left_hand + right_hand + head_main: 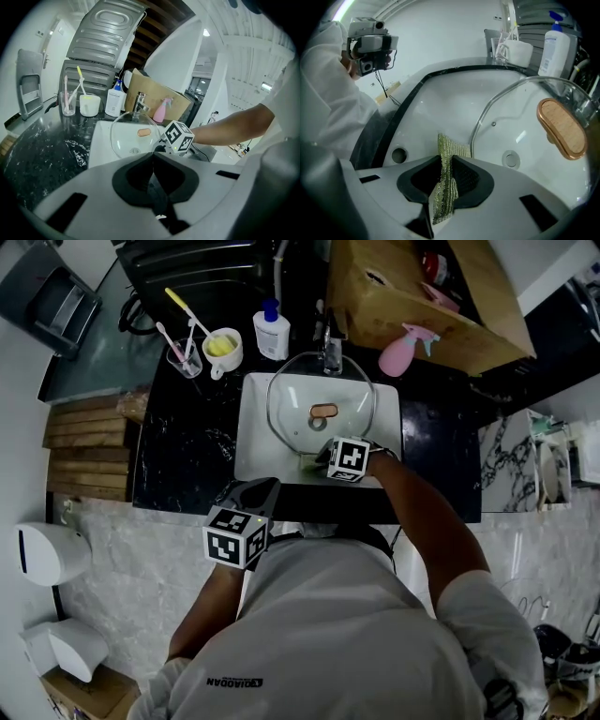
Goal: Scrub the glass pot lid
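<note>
The black tabletop (187,446) carries a white sink (258,442). The glass pot lid (322,395) rests tilted inside the sink, wooden knob facing the person. Right gripper (444,159): fingers clamped on a green scouring cloth (449,147), just beside the lid's near rim. Left gripper (152,157): fingers closed together, nothing between them, over the tabletop's front edge.
</note>
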{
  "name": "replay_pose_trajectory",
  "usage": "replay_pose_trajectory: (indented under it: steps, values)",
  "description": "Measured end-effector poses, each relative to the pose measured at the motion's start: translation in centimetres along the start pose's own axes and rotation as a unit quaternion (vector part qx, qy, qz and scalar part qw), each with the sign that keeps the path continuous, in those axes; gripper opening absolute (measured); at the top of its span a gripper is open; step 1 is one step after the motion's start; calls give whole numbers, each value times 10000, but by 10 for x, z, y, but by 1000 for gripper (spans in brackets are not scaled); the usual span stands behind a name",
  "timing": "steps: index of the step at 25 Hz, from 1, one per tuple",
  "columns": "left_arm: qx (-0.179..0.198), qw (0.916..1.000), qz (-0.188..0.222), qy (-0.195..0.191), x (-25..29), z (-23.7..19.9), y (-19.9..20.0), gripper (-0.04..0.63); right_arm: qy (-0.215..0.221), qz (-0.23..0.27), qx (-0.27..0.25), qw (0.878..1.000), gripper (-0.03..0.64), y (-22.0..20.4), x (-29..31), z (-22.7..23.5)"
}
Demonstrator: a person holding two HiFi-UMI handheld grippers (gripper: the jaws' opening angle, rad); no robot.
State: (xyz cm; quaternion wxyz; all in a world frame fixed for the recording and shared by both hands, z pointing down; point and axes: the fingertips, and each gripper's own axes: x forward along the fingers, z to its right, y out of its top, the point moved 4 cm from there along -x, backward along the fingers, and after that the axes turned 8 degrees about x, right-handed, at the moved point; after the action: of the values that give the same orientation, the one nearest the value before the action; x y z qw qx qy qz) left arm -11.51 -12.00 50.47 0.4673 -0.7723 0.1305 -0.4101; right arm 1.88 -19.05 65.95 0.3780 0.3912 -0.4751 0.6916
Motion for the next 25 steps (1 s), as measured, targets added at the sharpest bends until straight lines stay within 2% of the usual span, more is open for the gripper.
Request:
replay_pose_trajectory:
  steps: [4, 8, 10, 12, 15, 17, 21, 23, 25]
  values:
    - [82, 9999, 11, -94, -1, 2, 0, 15, -254, 210, 92, 9994, 98, 4, -13, -6]
    - [235, 9994, 41, -250, 1, 10, 3, 15, -918, 521, 319, 9939, 97, 3, -40, -10]
    - [336, 9989, 63, -306, 1, 15, 6, 15, -1383, 911, 519, 9848, 97, 8, -64, -14]
    - [384, 9987, 110, -312, 0, 19, 9, 15, -1819, 1442, 772, 9696, 97, 15, -91, -24]
    - [384, 9986, 236, -279, -3, 27, 15, 15, -2173, 2509, 1338, 9338, 97, 19, -130, -45]
    - [405, 9983, 298, -298, -4, 37, 18, 15, -2196, 3274, 1898, 8992, 97, 14, -155, -60]
    - [463, 9974, 453, -304, -13, 62, 24, 15, -1843, 4595, 2786, 8230, 97, 0, -197, -96]
    - [481, 9971, 508, -299, -19, 77, 26, 15, -1748, 4927, 2994, 7981, 97, -12, -210, -117]
    - [510, 9968, 533, -303, -23, 94, 26, 15, -1673, 5105, 3110, 7840, 97, -25, -216, -141]
